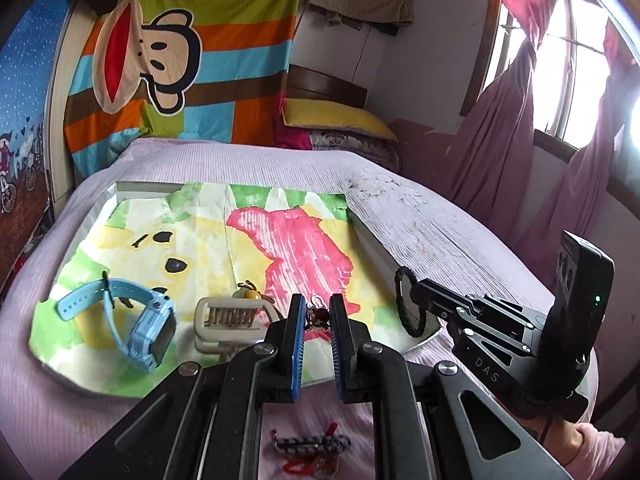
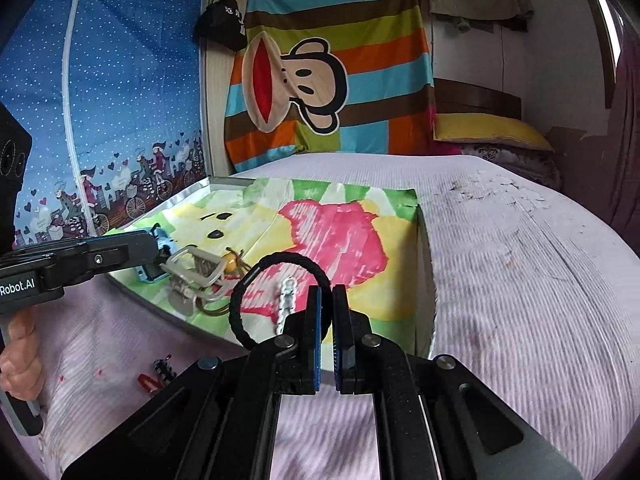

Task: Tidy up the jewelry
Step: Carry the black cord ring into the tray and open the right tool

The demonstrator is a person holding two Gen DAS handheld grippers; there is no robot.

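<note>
My left gripper (image 1: 318,305) is shut on a small charm (image 1: 316,315) with a reddish-brown bead and a silver hook, held above the near edge of the paper-lined tray (image 1: 362,226). My right gripper (image 2: 328,294) is shut on a black braided band (image 2: 280,257), which loops up and to the left of its fingers over the tray (image 2: 424,248). From the left wrist view the band (image 1: 403,304) hangs at the right gripper's (image 1: 414,289) tip. A short silver chain (image 2: 286,300) shows inside the loop; I cannot tell whether it is attached. The left gripper (image 2: 154,246) reaches in from the left.
In the tray lie a blue watch (image 1: 132,320), a beige hair clip (image 1: 228,316) and a small yellow-orange piece (image 1: 250,292). Red and black-and-white braided cords (image 1: 312,448) lie on the lilac bedspread in front of the tray. Pillows (image 1: 336,120) sit at the bed's far end.
</note>
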